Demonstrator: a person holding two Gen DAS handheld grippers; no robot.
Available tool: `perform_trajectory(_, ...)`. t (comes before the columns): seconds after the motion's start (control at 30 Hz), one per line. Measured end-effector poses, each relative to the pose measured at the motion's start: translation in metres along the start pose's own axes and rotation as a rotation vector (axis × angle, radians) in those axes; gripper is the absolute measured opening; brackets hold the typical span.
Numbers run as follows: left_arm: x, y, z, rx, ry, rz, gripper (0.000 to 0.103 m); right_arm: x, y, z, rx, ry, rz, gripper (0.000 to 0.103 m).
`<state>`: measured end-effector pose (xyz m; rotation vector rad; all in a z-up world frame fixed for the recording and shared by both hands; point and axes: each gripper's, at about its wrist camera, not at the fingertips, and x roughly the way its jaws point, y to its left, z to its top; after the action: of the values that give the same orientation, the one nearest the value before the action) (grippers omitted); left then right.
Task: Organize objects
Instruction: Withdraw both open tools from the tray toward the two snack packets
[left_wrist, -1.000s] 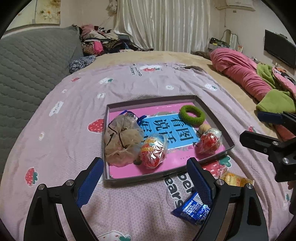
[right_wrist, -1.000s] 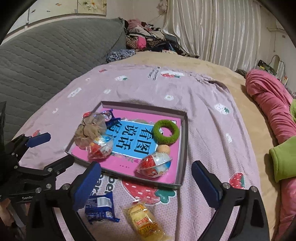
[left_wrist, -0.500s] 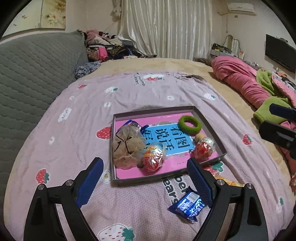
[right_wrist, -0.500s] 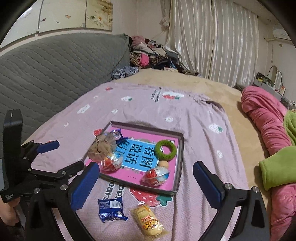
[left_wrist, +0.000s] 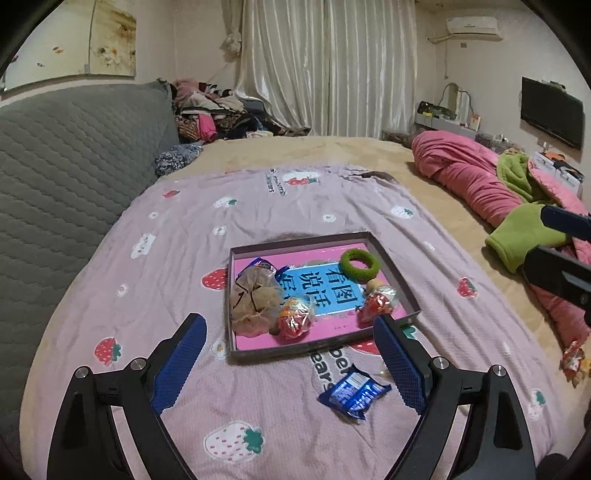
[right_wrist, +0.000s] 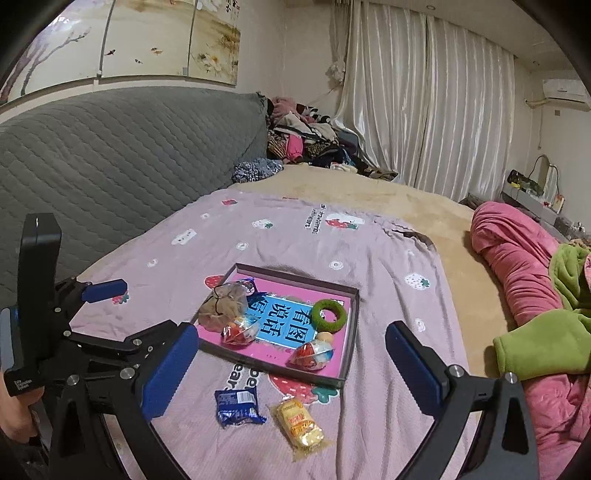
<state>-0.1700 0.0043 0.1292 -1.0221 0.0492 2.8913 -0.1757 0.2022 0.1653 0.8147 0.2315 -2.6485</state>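
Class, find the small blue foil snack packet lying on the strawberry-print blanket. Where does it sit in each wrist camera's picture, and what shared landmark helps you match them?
Left wrist view: the blue foil snack packet lies right of centre, low, nearer than the shallow grey tray.
Right wrist view: the packet lies left of centre, low, beside a yellow wrapped snack.
Shared landmark: the fuzzy green ring inside the tray.

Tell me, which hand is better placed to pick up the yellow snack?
Probably right. The yellow snack lies just ahead of the open right gripper; in the left wrist view the left gripper's finger hides it.
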Motion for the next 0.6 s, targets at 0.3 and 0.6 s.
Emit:
perform_trajectory(0.3, -0.036, -0.012, -0.014, 0.021, -0.015, -0.006, 0.092, -0.035, 0.001, -0.025, -0.007, -0.001, -0.008, 0.102)
perform_trajectory(0.6, -0.044, -0.029, -0.049, 0.053, 0.025, -0.021, 0.092, -0.046, -0.001, -0.062, -0.007, 0.032, -0.005, 0.102)
